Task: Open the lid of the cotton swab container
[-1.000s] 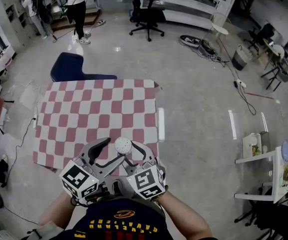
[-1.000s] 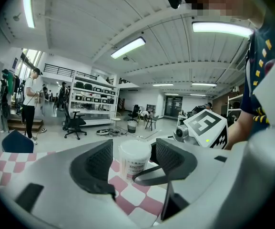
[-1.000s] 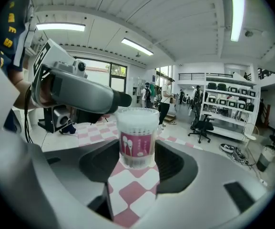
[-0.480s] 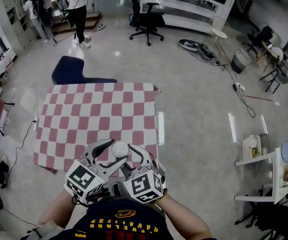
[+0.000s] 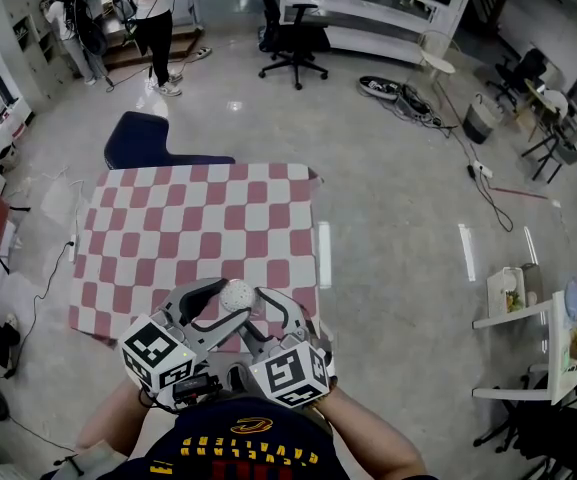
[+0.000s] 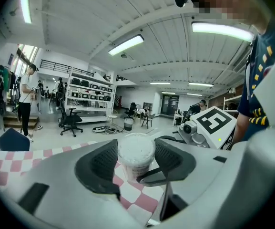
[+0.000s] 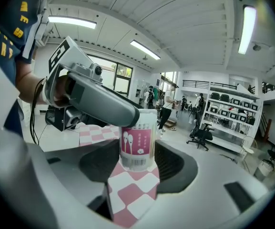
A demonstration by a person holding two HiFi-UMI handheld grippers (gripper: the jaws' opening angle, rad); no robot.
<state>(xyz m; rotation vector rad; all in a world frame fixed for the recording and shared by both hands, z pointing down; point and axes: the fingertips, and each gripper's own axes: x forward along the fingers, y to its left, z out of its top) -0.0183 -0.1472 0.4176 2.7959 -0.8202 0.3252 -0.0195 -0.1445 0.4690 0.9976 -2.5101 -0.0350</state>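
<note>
1. From the head view, the swab container (image 5: 236,293) showed only its round white top; its body was hidden beneath.
2. In the right gripper view, the left tool (image 6: 136,151), its jaws just closing around the container, covered the container's top.
3. The label's (image 7: 137,144) small print was unreadable.
4. The forearms (image 5: 378,446) ran off the bottom edge.

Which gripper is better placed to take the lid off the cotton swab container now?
The left gripper: its jaws, which have just been closing, flank the lid, while the right gripper clamps the container body.
</note>
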